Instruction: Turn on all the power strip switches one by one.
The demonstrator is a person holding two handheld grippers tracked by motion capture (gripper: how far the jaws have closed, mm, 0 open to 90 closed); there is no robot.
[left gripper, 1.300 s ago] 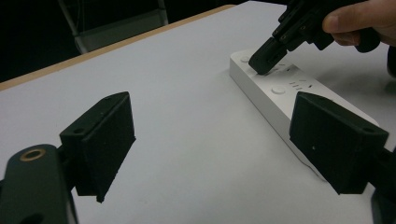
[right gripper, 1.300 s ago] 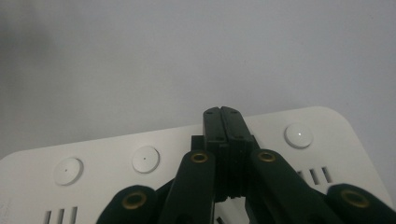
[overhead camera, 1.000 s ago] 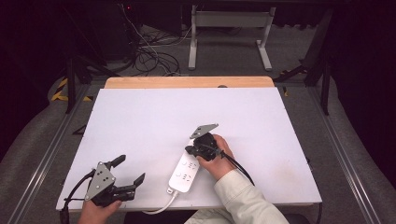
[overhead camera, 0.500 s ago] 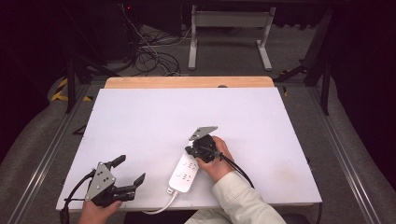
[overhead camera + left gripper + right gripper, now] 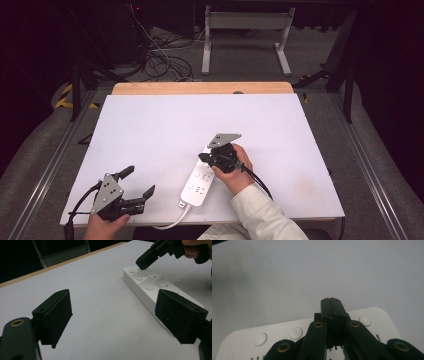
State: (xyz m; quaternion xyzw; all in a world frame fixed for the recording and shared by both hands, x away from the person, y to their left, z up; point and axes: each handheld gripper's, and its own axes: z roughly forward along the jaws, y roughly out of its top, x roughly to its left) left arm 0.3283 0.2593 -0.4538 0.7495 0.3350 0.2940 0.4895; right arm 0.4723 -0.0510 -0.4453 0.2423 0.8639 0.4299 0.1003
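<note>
Right gripper (image 5: 204, 157) jaws pressed flat together, holding nothing, tip poised over the far end of the white power strip (image 5: 199, 181); from the left gripper view I can't tell if it touches. Left gripper (image 5: 139, 183) jaws spread wide, empty, left of the strip near the white table (image 5: 150, 125) front edge, apart from it. Strip lies diagonally just inside the front edge, white cord (image 5: 172, 220) leaving its near end and running off that edge. Strip is a long rounded bar with a row of round buttons (image 5: 296, 332) and outlet slots. Beyond and either side of the strip the tabletop is bare up to the wooden back edge (image 5: 200, 88).
</note>
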